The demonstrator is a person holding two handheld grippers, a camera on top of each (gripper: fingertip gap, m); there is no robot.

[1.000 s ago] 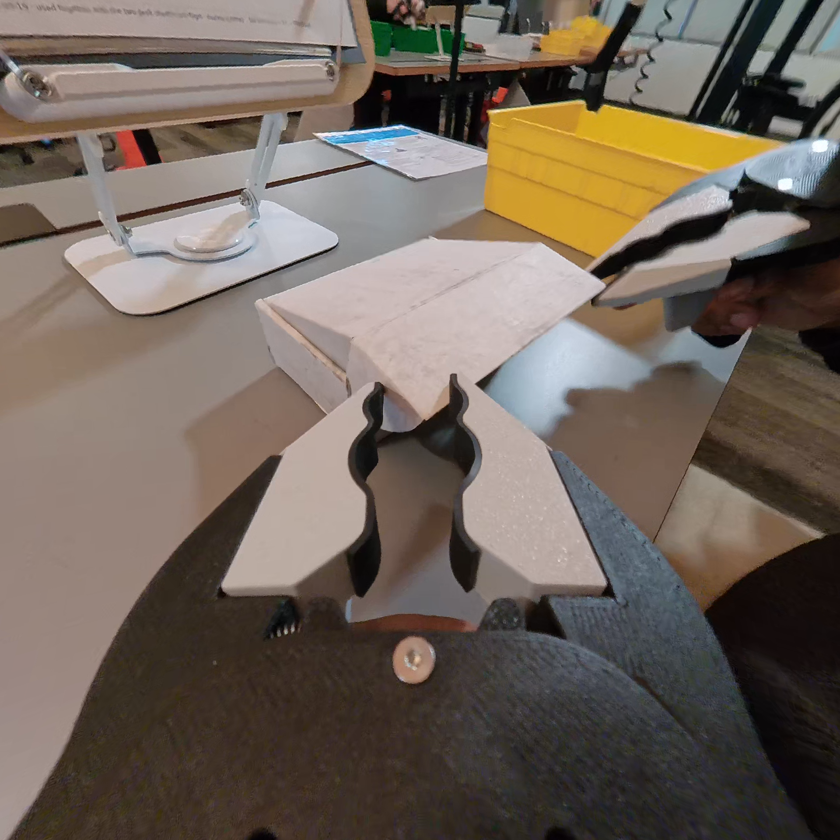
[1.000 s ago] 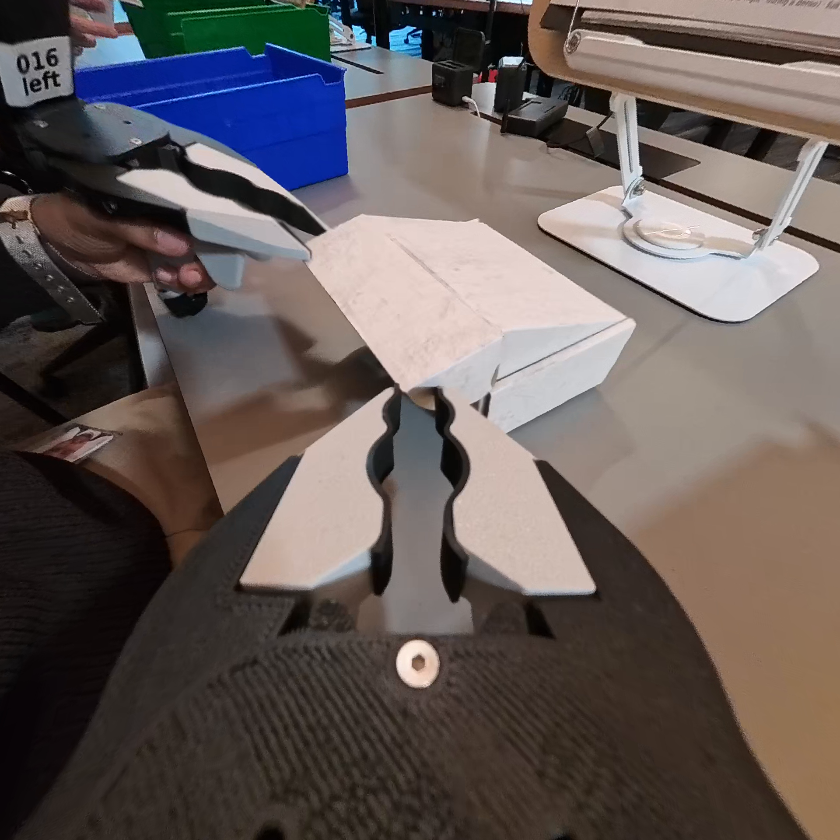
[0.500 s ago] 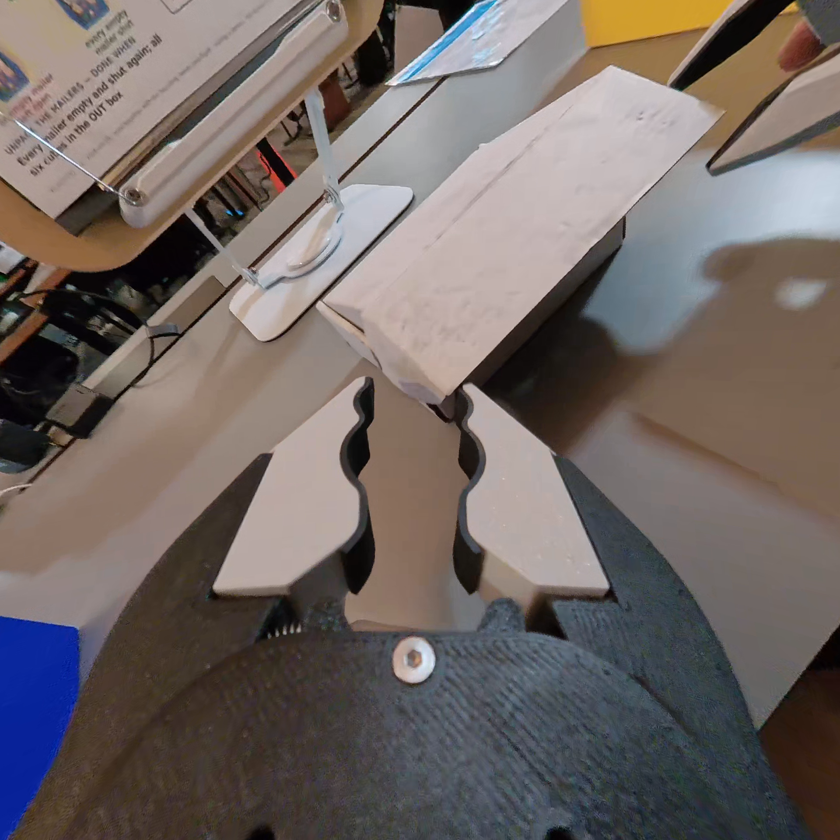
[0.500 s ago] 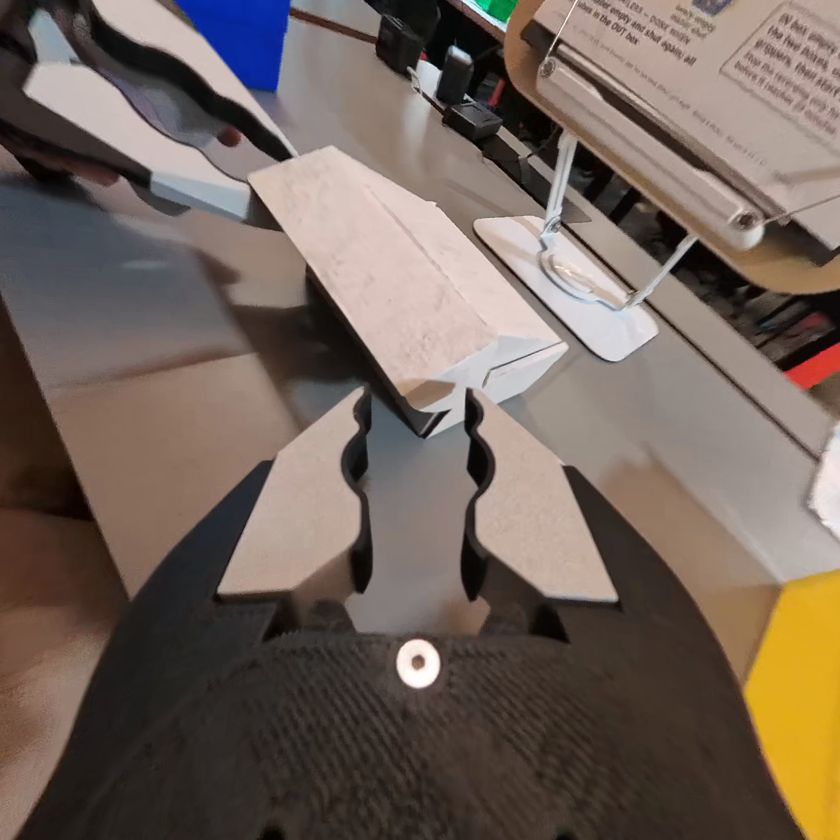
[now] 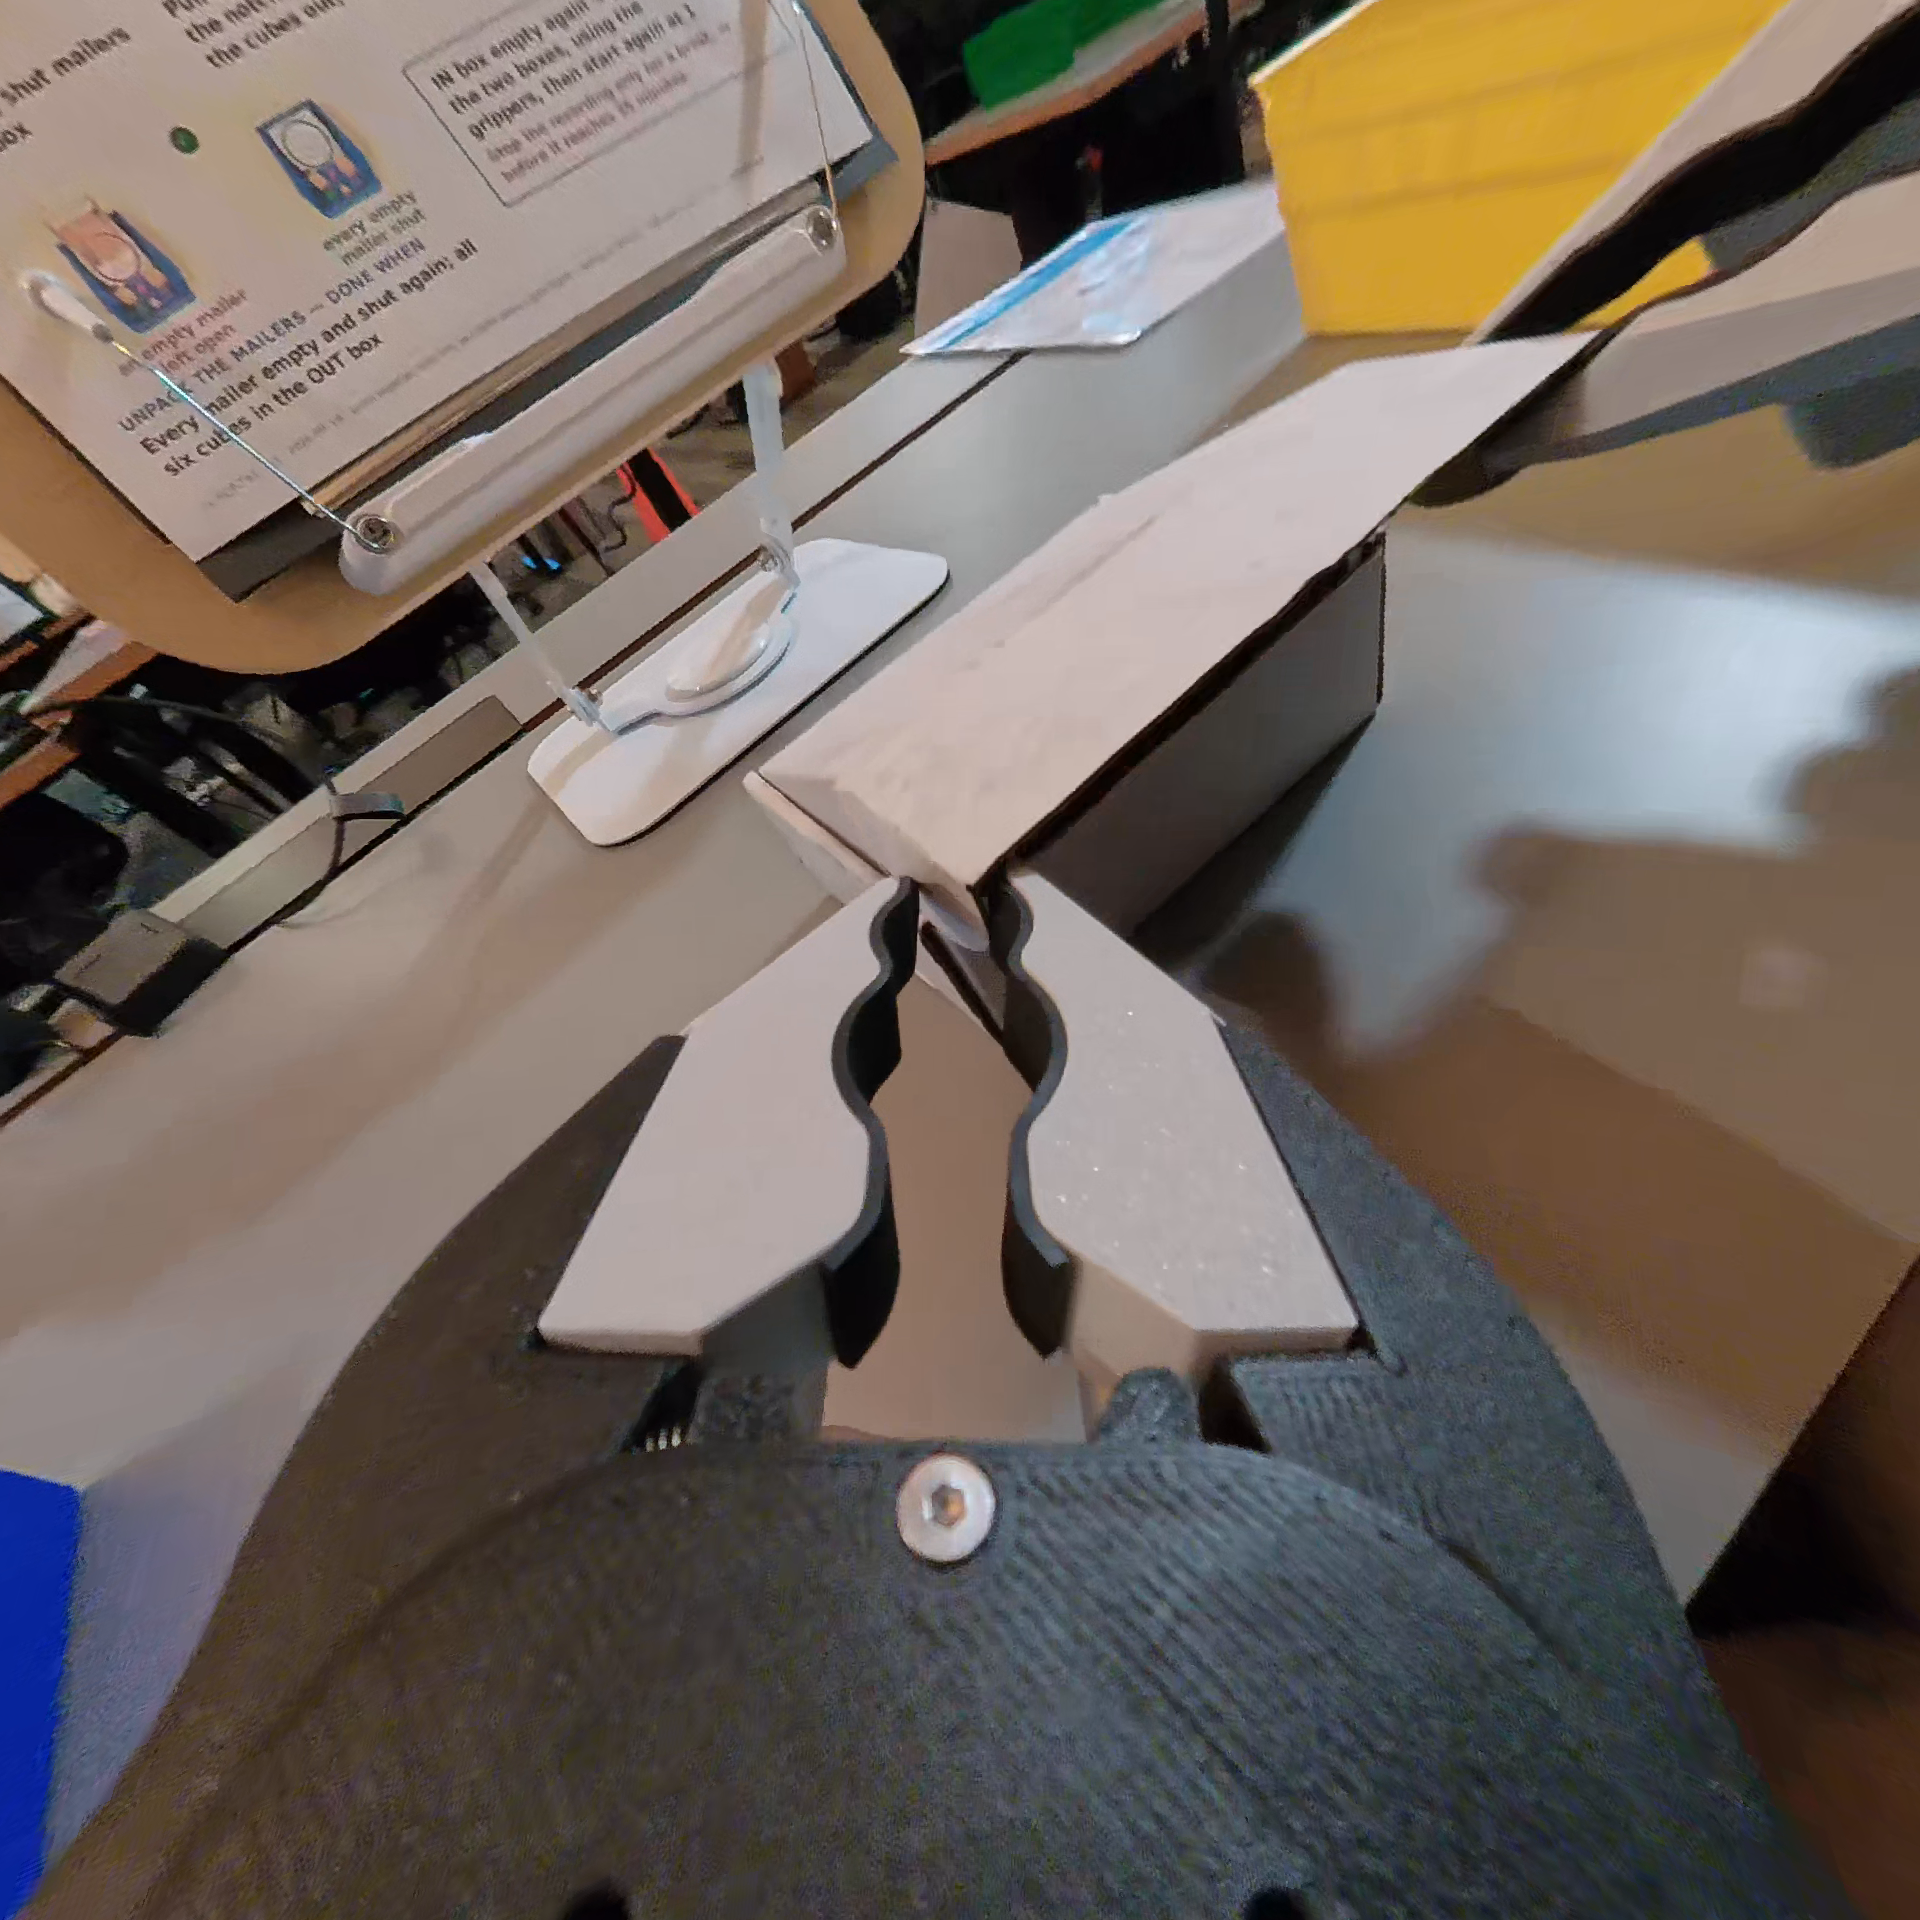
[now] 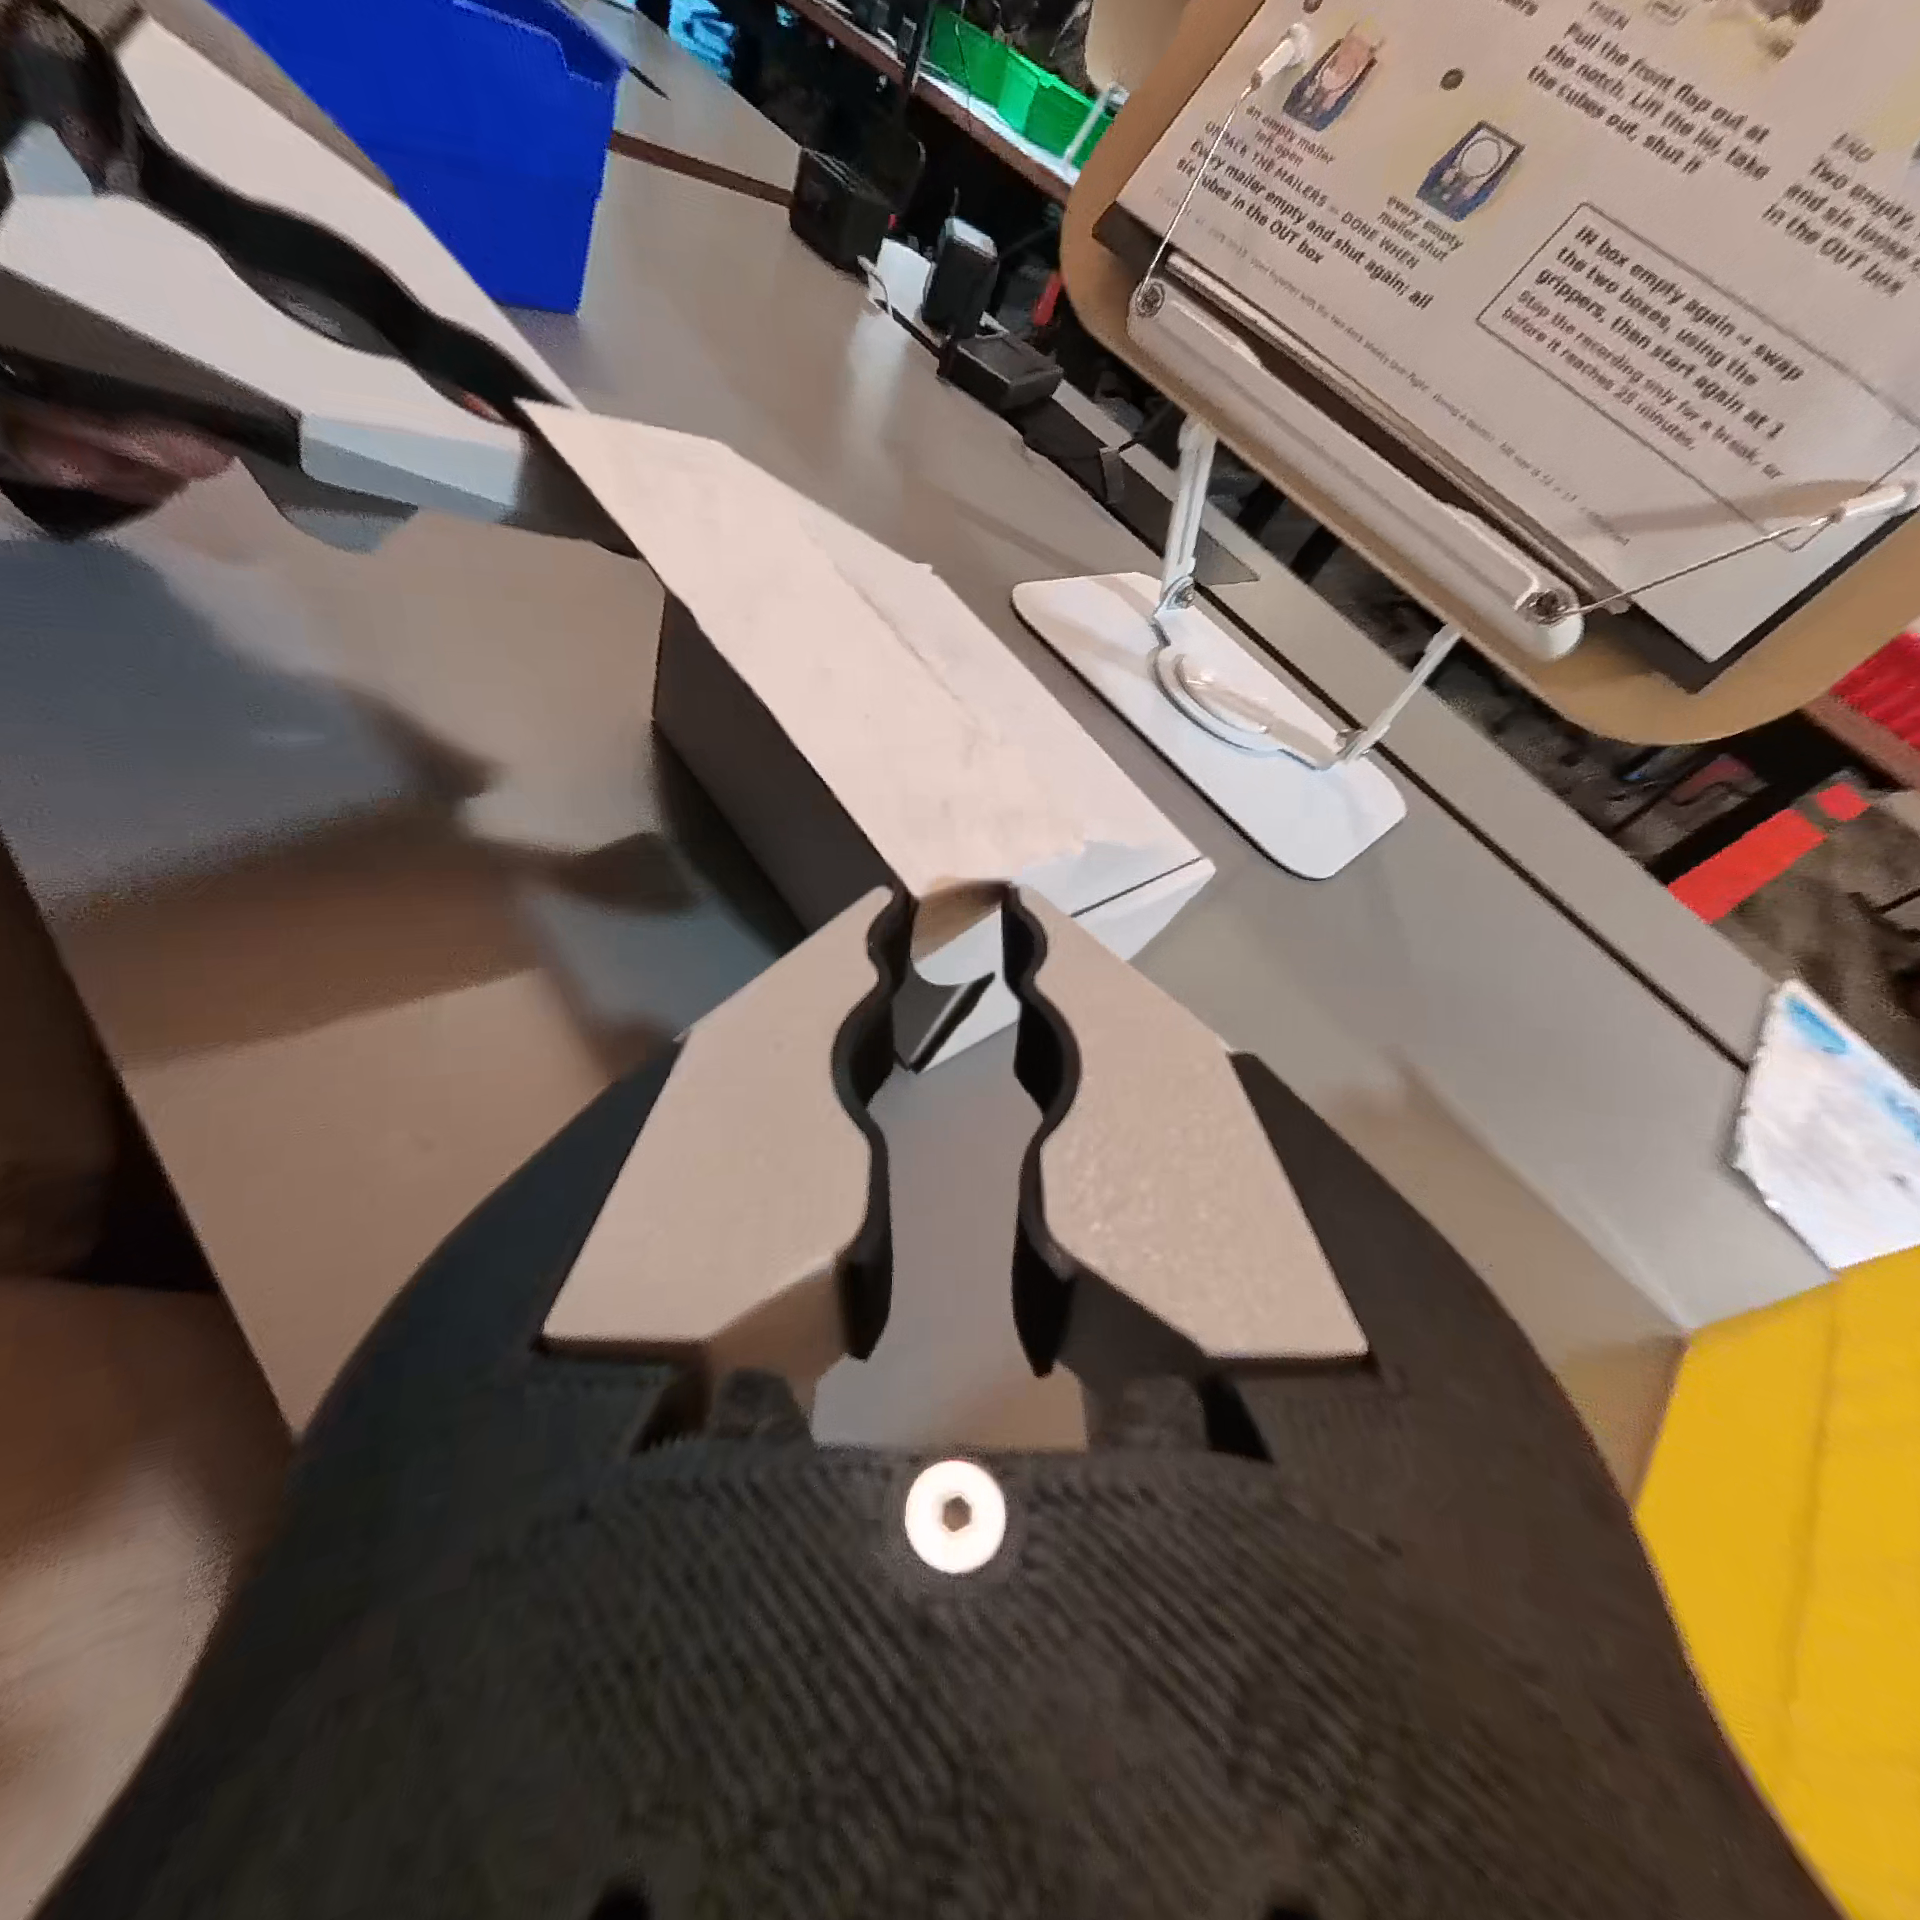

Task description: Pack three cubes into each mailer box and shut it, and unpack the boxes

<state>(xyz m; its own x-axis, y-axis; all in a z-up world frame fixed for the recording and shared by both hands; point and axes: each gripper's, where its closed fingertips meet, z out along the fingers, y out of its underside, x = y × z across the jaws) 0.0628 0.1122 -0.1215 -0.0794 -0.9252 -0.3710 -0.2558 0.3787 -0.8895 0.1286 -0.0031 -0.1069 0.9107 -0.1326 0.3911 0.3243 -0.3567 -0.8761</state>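
Note:
A white mailer box (image 5: 1060,665) lies on the grey table (image 5: 312,1091), its lid flat and its front flap folded down along the shaded front side. No cubes show. My left gripper (image 5: 951,899) is closed down on the near corner of the lid, with a white bit of card between its tips. My right gripper (image 6: 956,904) pinches the opposite front corner of the same box (image 6: 883,717). Each gripper also shows in the other's view, at the far corner: the right one (image 5: 1475,468), the left one (image 6: 520,416). The box's inside is hidden.
A document stand with an instruction sheet (image 5: 436,312) stands just behind the box on a white base (image 5: 748,675). A yellow bin (image 5: 1455,156) is on the right and a blue bin (image 6: 468,135) on the left. A printed sheet (image 5: 1070,281) lies at the back. The left gripper's tips are roughly 15 centimeters from the right gripper's.
The front flap went from slanting outward to folded down against the box front. Both grippers opened wider half a second ago and have now narrowed onto the lid's front corners.

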